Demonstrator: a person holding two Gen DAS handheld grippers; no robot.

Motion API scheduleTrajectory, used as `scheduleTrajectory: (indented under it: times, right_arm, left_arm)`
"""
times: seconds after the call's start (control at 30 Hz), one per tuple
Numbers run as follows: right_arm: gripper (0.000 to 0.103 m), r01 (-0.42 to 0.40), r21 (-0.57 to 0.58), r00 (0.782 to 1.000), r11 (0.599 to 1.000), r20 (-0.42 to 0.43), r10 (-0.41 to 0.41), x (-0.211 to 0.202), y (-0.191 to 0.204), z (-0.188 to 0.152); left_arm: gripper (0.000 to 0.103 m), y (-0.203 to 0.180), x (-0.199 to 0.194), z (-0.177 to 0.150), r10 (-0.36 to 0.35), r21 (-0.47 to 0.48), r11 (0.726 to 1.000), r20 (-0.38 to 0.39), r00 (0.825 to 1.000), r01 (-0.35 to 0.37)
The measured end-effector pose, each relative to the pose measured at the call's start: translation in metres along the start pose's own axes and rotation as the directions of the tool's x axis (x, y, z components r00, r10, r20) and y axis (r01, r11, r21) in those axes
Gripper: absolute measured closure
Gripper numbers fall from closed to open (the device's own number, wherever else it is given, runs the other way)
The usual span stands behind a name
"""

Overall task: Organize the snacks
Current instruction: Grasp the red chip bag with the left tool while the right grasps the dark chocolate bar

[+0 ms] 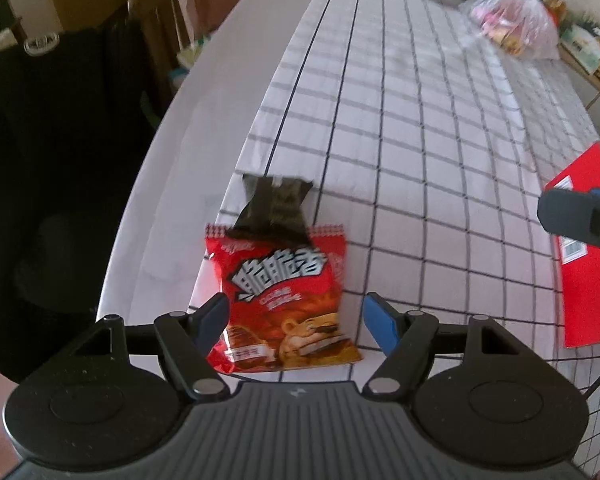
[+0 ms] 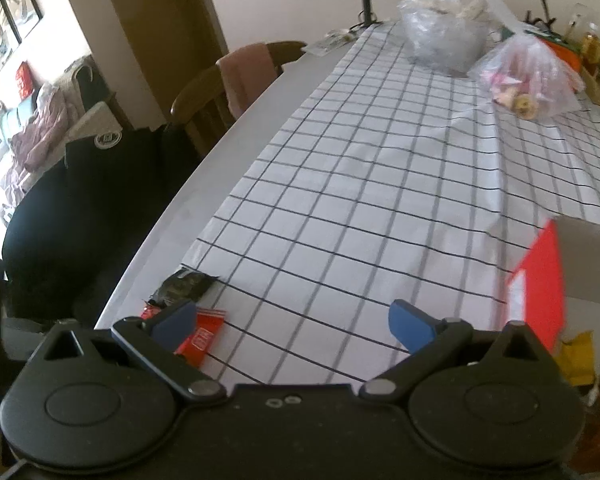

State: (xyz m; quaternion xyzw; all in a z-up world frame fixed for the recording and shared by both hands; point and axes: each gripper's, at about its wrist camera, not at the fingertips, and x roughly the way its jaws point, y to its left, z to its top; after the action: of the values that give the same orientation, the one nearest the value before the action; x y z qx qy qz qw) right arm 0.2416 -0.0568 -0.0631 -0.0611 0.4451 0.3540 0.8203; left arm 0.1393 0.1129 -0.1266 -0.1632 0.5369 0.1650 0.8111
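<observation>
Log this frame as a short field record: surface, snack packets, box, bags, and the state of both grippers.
surface: table with checked cloth
red snack packet: flat at the cloth's edge, between the left gripper's fingers, not pinched
dark packet: just beyond the red one, overlapping its top edge
red box: at the right
plastic bags: far end
left gripper: open
right gripper: open, empty

red snack packet (image 1: 284,300): glossy foil (crinkled) | tablecloth (image 1: 420,160): matt cloth | tool (image 1: 296,316): matt plastic
</observation>
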Motion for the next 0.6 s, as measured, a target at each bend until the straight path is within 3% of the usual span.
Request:
scheduleTrajectory:
  times: [0.4,0.6]
  right_arm:
    - [0.001,-0.009,-0.025,0.993,1.0,-0.117,0.006,0.078,0.046,0.027]
    - [0.002,-0.041,0.007,0.967,0.999,-0.251,0.042,0.119,0.062,0.039]
  left_arm:
    - [0.028,0.015,0.017,0.0,-0.061,-0.046,0.997,-0.057,0.997,0.058]
    - [0.027,0.018,0.017,-0.003,-0.087,-0.057,0.995,-0.058,0.995,0.084]
